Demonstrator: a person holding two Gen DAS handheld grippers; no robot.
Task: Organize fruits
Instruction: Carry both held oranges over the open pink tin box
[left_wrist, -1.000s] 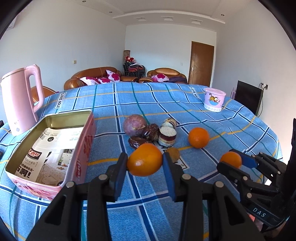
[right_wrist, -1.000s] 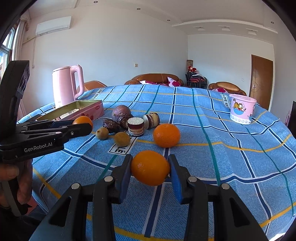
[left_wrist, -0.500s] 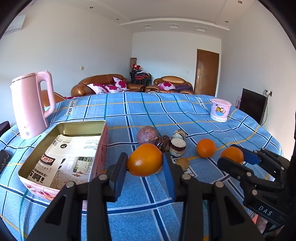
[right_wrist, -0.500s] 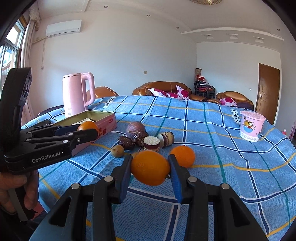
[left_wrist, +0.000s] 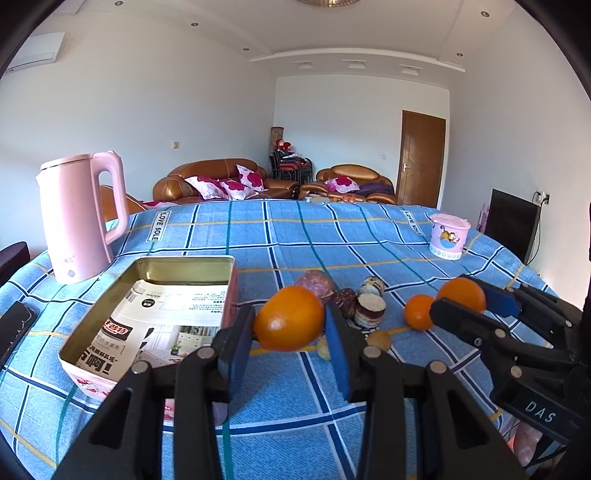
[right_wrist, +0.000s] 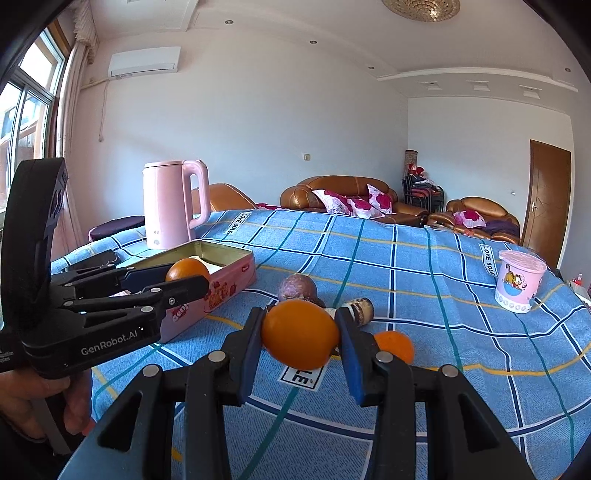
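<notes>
My left gripper (left_wrist: 290, 326) is shut on an orange (left_wrist: 289, 318), held above the table just right of the open pink tin (left_wrist: 162, 310). My right gripper (right_wrist: 300, 341) is shut on a second orange (right_wrist: 300, 334), held above the cloth; it also shows in the left wrist view (left_wrist: 461, 293). A third orange (left_wrist: 417, 312) lies on the table. A purple passion fruit (left_wrist: 314, 281), dark dates (left_wrist: 345, 297), small cakes (left_wrist: 370, 308) and small brown fruits (left_wrist: 378, 339) sit in a cluster.
A pink kettle (left_wrist: 79, 218) stands behind the tin. A pink cup (left_wrist: 448, 236) stands at the far right. A dark object (left_wrist: 14, 326) lies at the left edge. The tin holds printed paper (left_wrist: 162, 314). The blue checked cloth (left_wrist: 295, 236) covers the table.
Both grippers have risen and shifted left toward the tin, each still holding its orange. The tin and kettle now sit nearer the middle of both views.
</notes>
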